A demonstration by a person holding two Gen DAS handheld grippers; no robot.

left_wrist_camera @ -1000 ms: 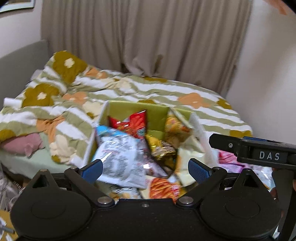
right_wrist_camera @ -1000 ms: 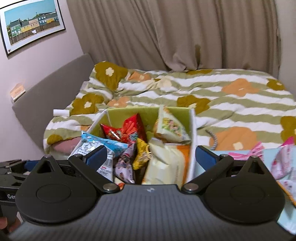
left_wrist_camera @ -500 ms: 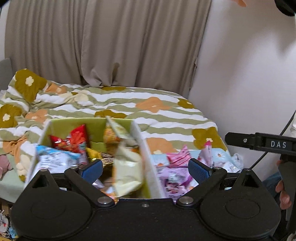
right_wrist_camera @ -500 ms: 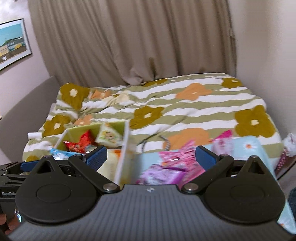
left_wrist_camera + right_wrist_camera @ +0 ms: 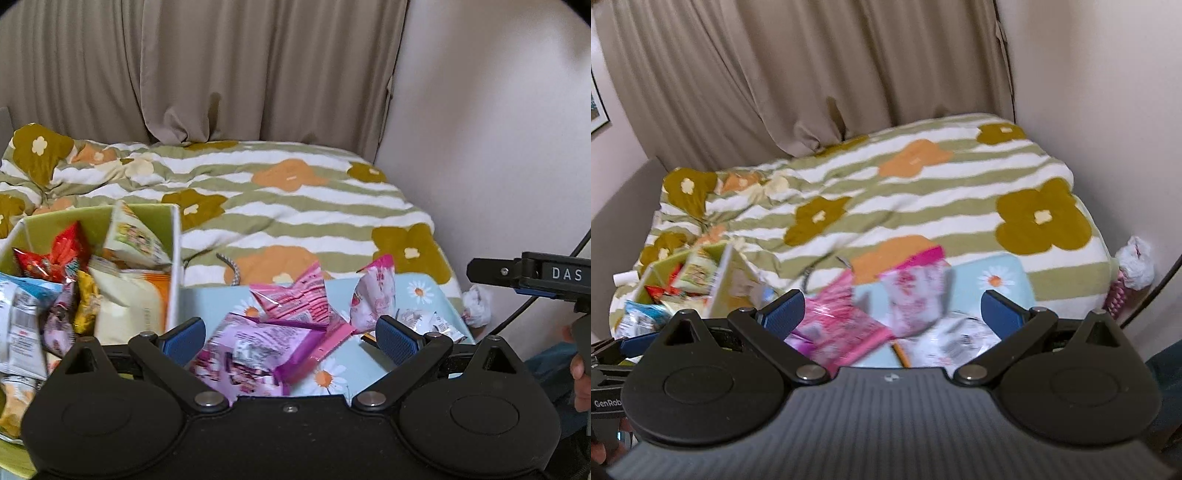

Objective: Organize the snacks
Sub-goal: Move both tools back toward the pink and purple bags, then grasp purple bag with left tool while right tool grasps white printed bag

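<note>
Both wrist views have swung rightward since a second ago, off the green box [image 5: 176, 236] of snacks and onto the pale blue daisy-print tray [image 5: 417, 291] beside it. Left gripper [image 5: 287, 334] hovers with jaws wide apart and empty, a purple snack packet [image 5: 251, 347] lying between them below. Right gripper [image 5: 892, 314], likewise spread, frames blurred pink packets [image 5: 846, 325] on the same tray.
</note>
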